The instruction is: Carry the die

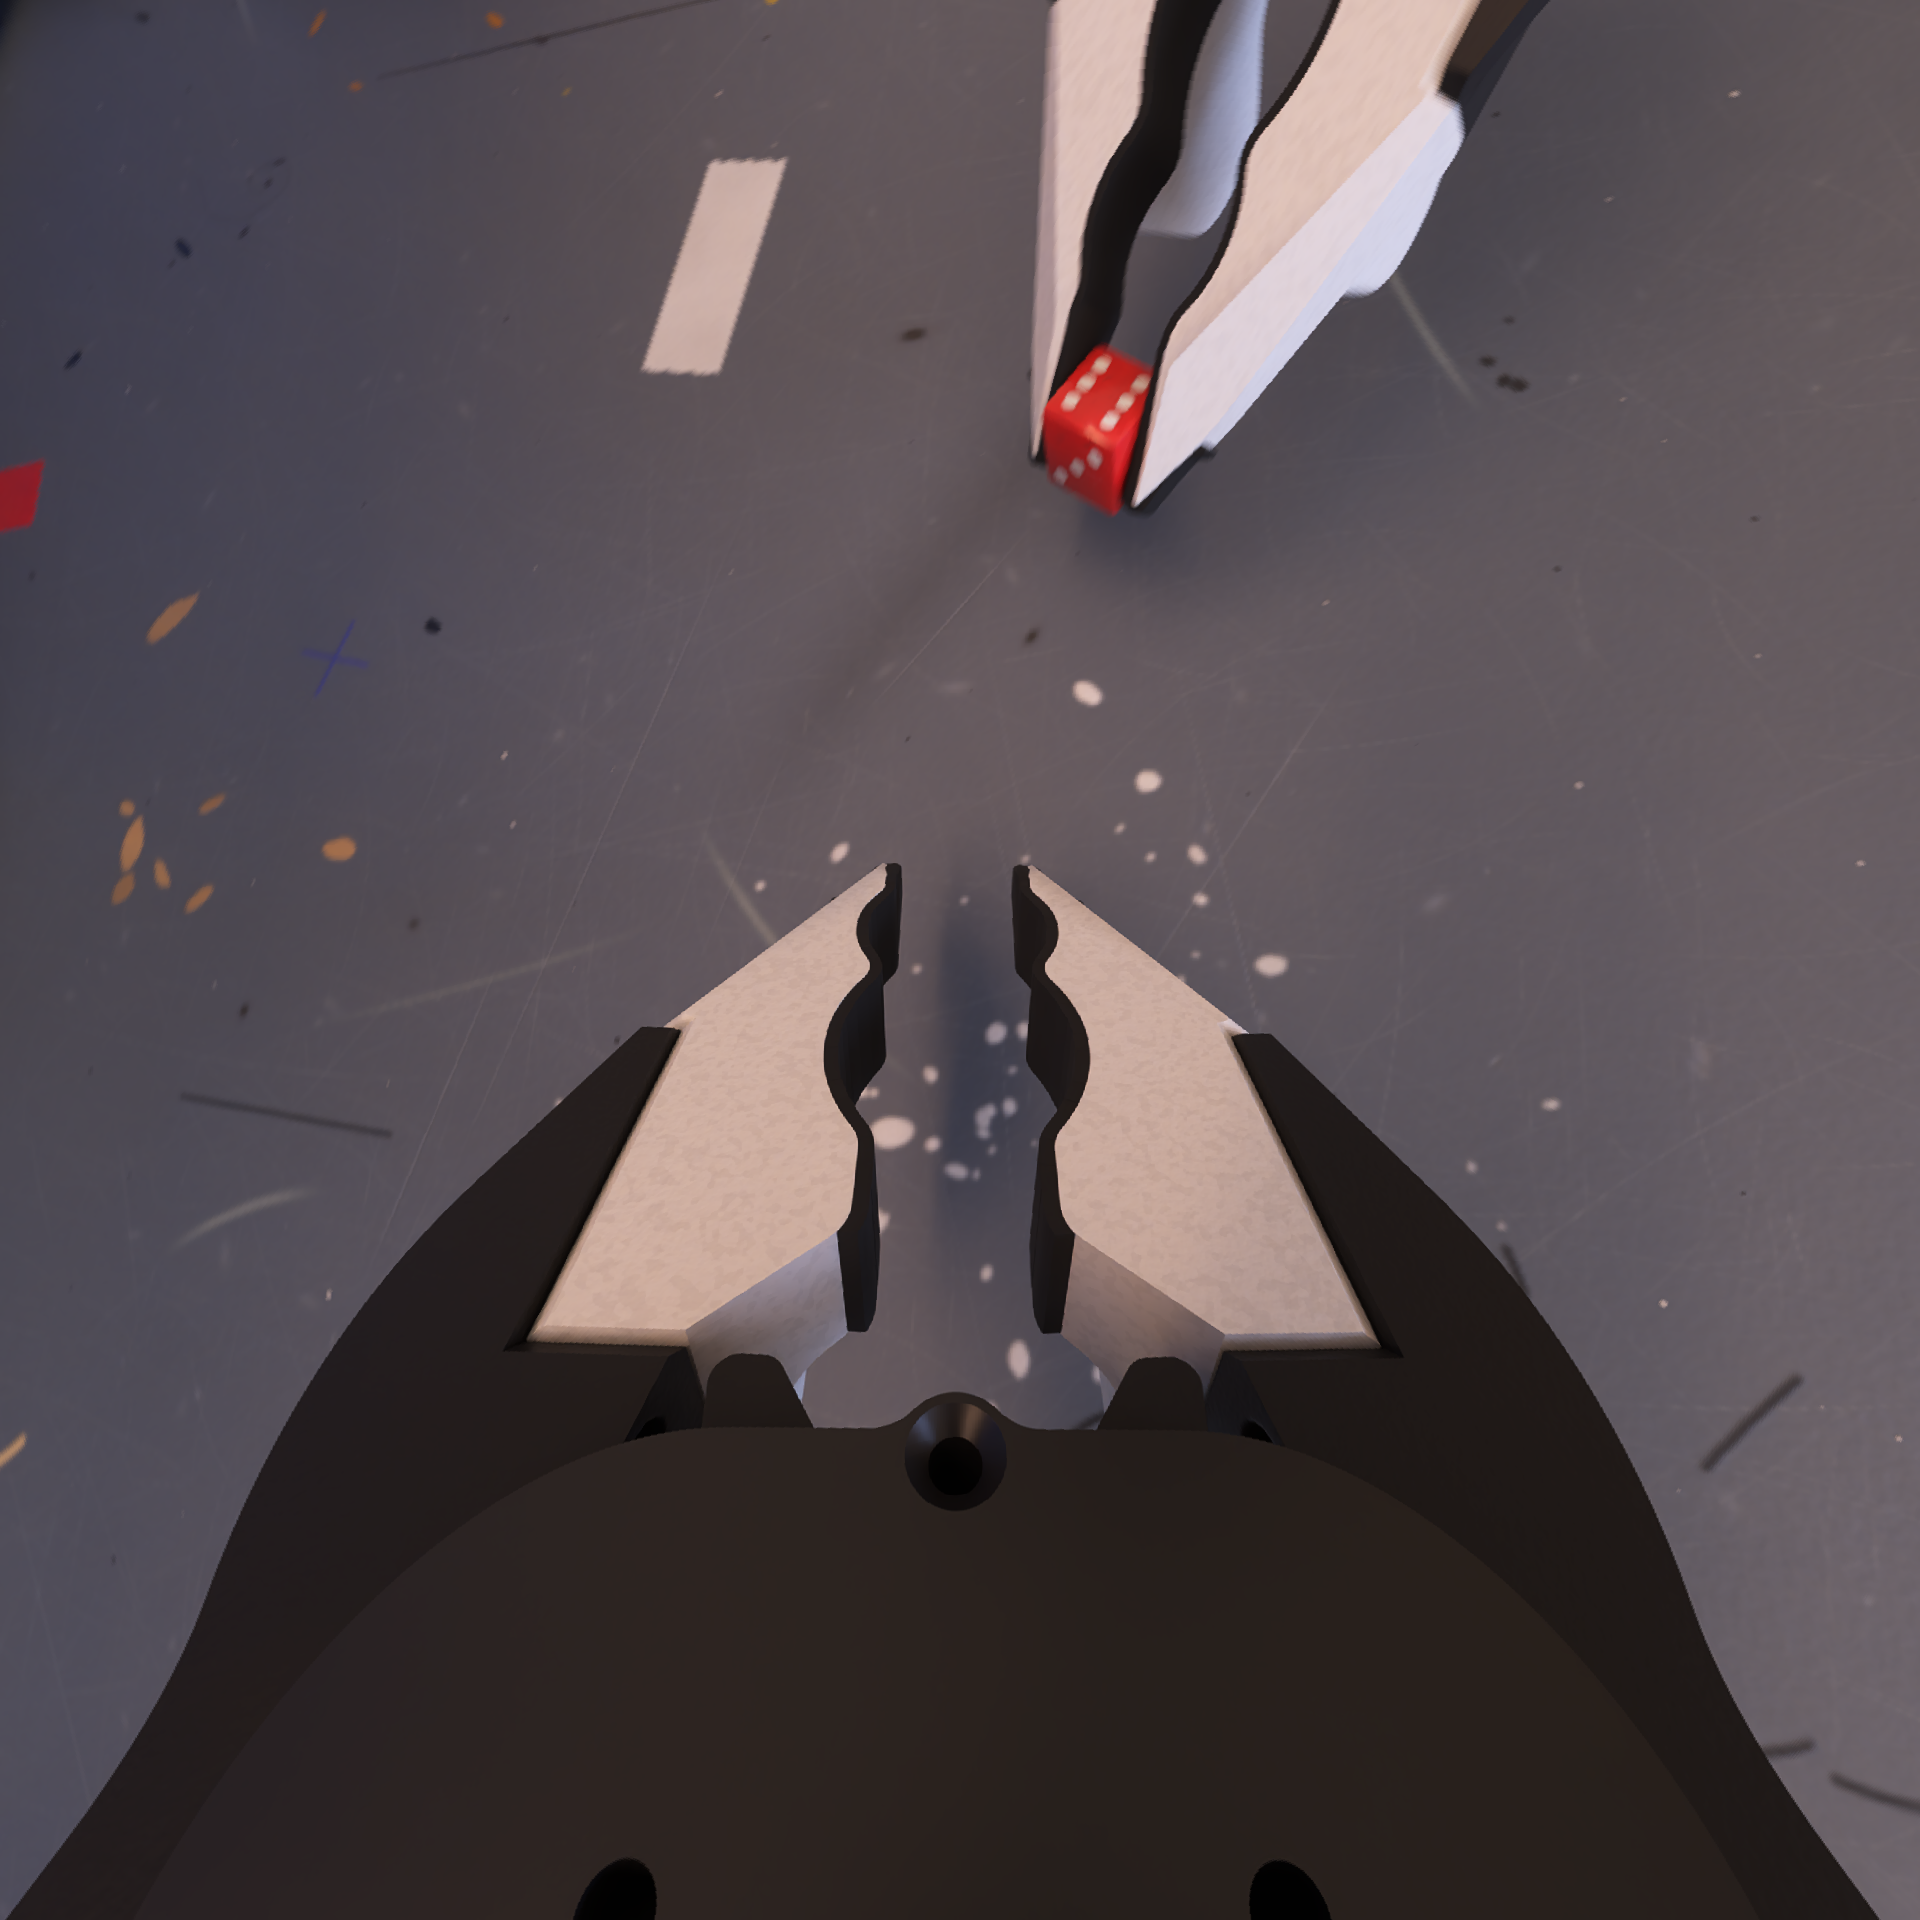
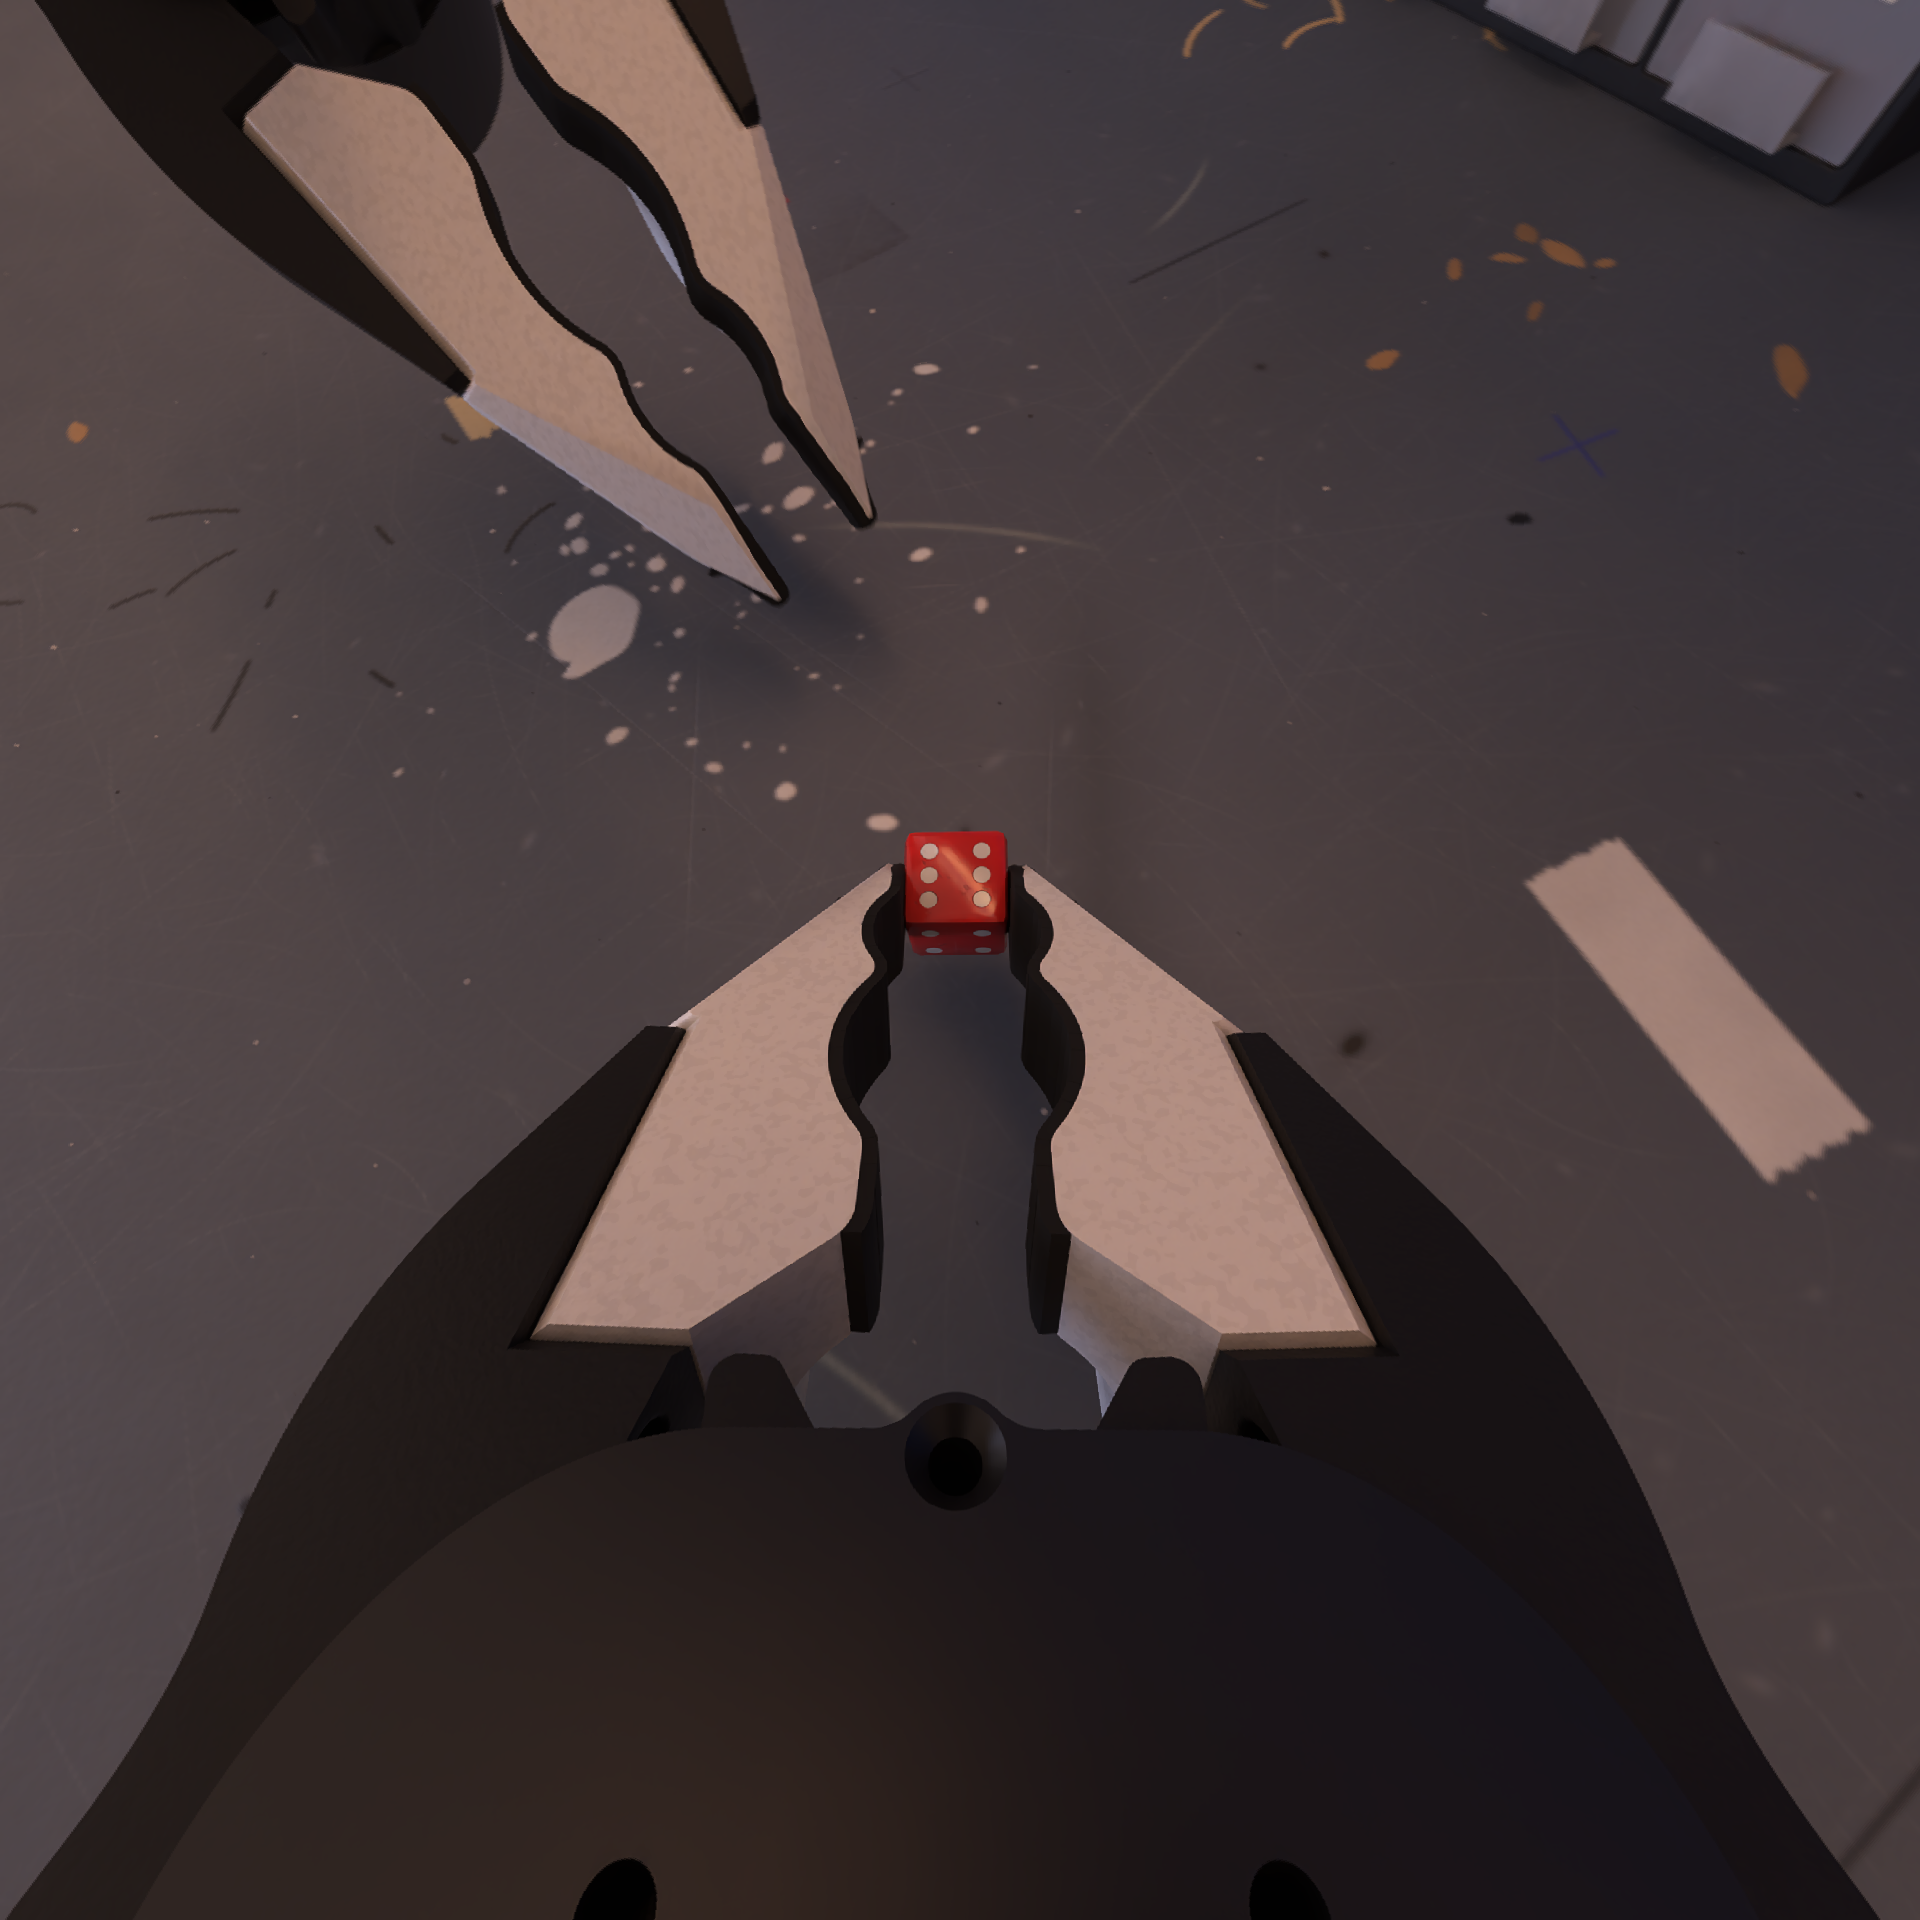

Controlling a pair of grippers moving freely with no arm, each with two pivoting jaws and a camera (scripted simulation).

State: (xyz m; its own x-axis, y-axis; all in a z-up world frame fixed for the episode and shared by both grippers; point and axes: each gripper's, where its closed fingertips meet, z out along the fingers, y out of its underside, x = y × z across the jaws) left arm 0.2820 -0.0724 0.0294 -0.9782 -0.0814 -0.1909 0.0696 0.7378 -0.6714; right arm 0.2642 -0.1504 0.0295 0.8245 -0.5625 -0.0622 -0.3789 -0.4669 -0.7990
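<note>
A small red die with white pips [image 2: 956, 878] is pinched between the fingertips of my right gripper [image 2: 956, 896], which is shut on it. In the left wrist view the die [image 1: 1091, 426] and the right gripper [image 1: 1089, 480] are ahead and to the right, low over the grey table [image 1: 1455, 727]. I cannot tell whether the die touches the surface. My left gripper [image 1: 956, 878] is open by a narrow gap and empty. It points at the table a short way from the die, and it also shows at the top left of the right wrist view [image 2: 821, 559].
A strip of white tape [image 1: 715, 265] lies on the table and also shows in the right wrist view [image 2: 1694, 1008]. A red patch [image 1: 21, 494] is at the left edge. A dark tray with white pieces [image 2: 1714, 94] sits at the far right. Paint spots mark the surface.
</note>
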